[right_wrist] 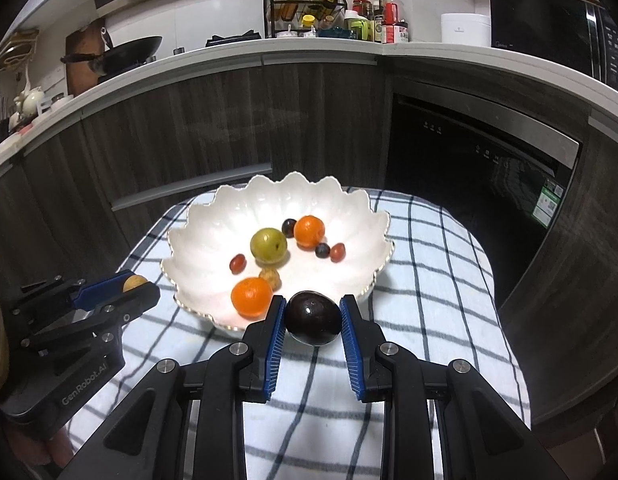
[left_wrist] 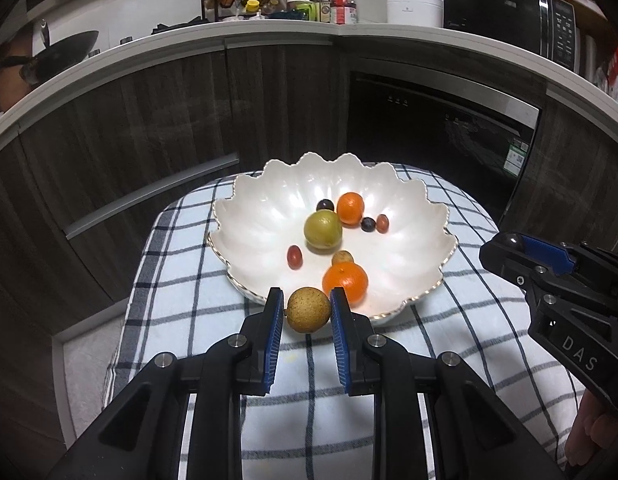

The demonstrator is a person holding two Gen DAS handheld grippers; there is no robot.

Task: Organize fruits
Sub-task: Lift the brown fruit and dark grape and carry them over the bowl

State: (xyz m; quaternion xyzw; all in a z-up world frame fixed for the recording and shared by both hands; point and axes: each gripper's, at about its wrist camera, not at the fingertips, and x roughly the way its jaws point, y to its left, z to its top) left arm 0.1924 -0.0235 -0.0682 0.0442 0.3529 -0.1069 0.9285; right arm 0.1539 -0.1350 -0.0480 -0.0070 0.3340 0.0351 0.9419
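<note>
A glossy, pearly glazed bowl (left_wrist: 269, 208) is set on checked woven cloth (left_wrist: 177, 280); a rough, matt brown fruit (left_wrist: 309, 310) is contrasted with a plum (right_wrist: 313, 317) (smooth, shiny).

A checked cloth (left_wrist: 181, 280) covers the table, bearing a white scalloped bowl (left_wrist: 261, 216).

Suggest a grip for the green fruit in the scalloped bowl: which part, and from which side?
Probably from above, jaws closing across the widest part of the green fruit. It is round, so no axis matters, but the orange and a dark grape crowd its far side. Close along the left-right line, where the white bowl is barer.
</note>
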